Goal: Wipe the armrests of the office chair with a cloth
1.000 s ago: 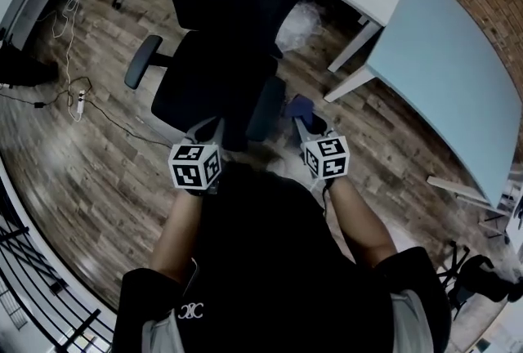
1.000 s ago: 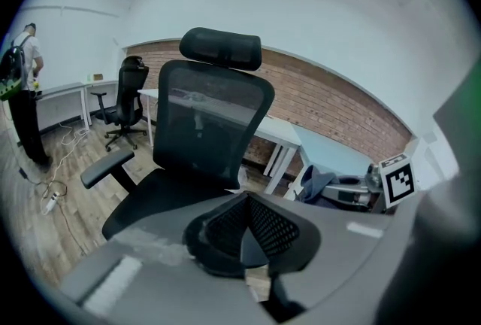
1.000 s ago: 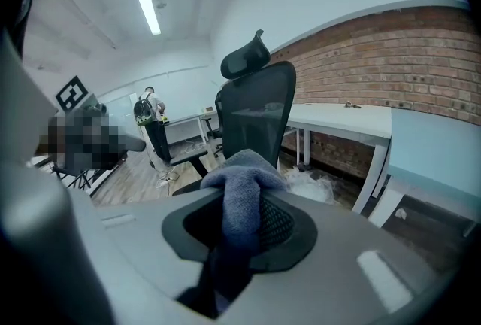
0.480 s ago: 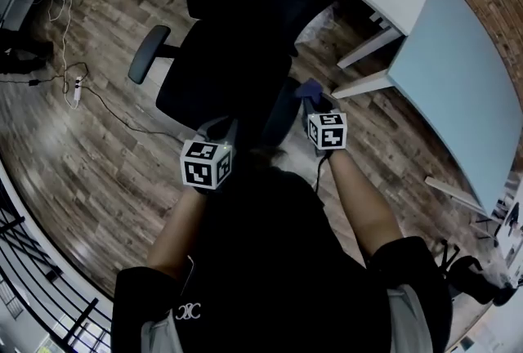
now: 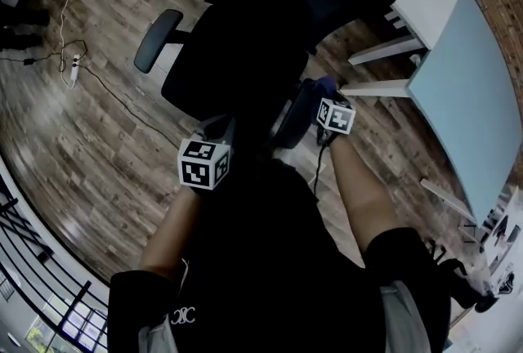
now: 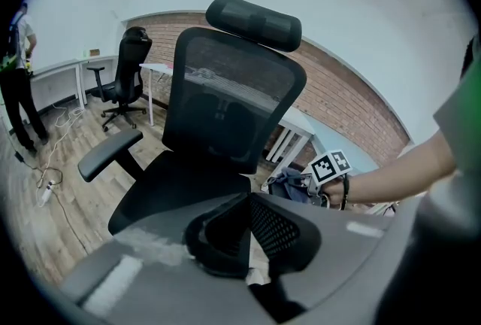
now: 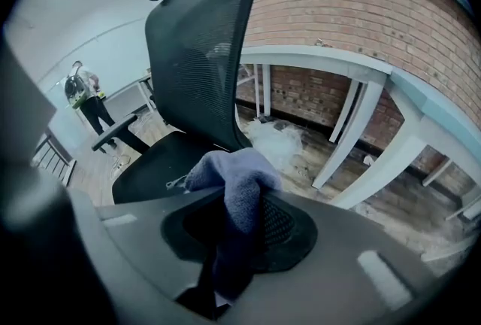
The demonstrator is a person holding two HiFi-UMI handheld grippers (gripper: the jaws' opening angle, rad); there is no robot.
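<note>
The right gripper [image 7: 234, 237] pinches the blue cloth [image 7: 234, 173] tight, just beside the near armrest [image 5: 292, 118]. The left gripper [image 6: 248, 241] is closed on nothing. To wipe well, press the cloth flat on the armrest and slide it end to end.

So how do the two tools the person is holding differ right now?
The right tool is clamped on a blue cloth; the left tool is shut on nothing. The right tool sits by the chair's armrest, the left tool by the seat's front edge. Both carry a black-and-white marker cube.
</note>
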